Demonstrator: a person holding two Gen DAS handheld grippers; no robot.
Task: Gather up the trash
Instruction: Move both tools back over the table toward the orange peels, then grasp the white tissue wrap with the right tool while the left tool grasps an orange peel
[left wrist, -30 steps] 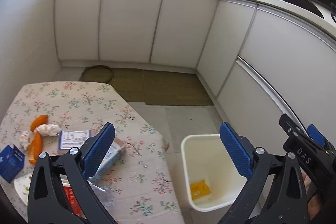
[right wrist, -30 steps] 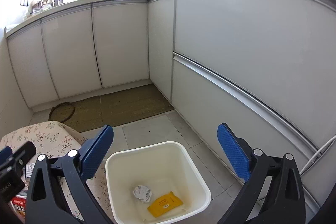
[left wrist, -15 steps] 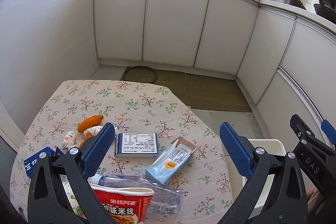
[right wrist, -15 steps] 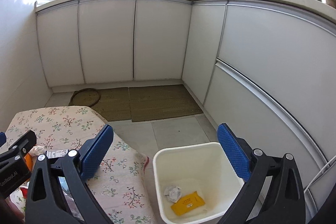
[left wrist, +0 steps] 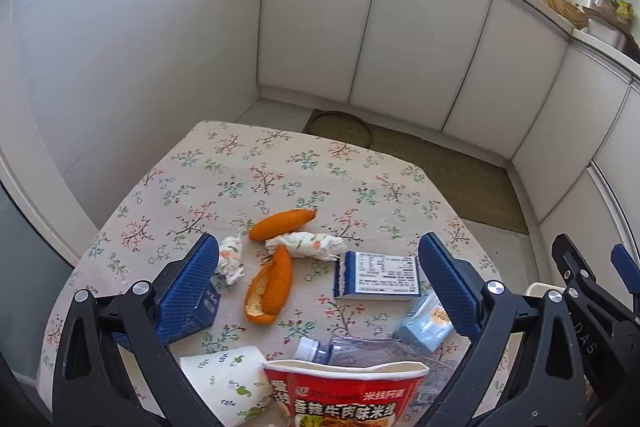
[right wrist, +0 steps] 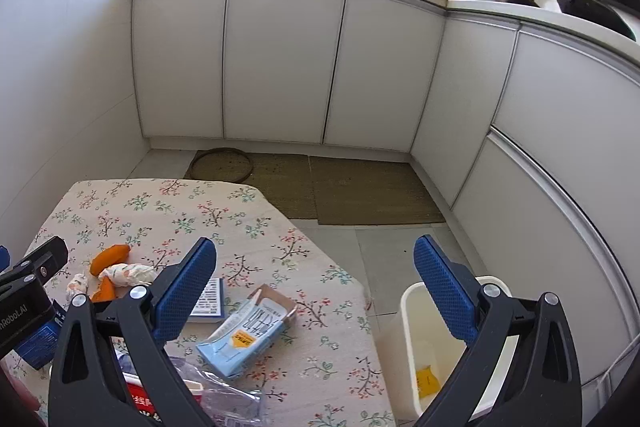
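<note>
Trash lies on a floral tablecloth (left wrist: 248,171): two orange peels (left wrist: 270,285), crumpled tissues (left wrist: 308,245), a blue-and-white box (left wrist: 380,275), a light blue carton (right wrist: 246,337), a clear plastic bottle (left wrist: 360,347), a red noodle cup (left wrist: 344,395), a paper cup (left wrist: 228,375) and a dark blue box (left wrist: 192,323). My left gripper (left wrist: 316,287) is open and empty above the peels. My right gripper (right wrist: 316,291) is open and empty over the table's right edge. The white bin (right wrist: 420,347) stands on the floor right of the table, with a yellow packet (right wrist: 427,381) inside.
White cabinets (right wrist: 280,67) line the back and right sides. Brown mats (right wrist: 360,191) lie on the tiled floor behind the table. A white wall (left wrist: 120,67) is on the left.
Both grippers have swung left, from over the bin to over the table. The trash on the table has come into full view. Both stay open.
</note>
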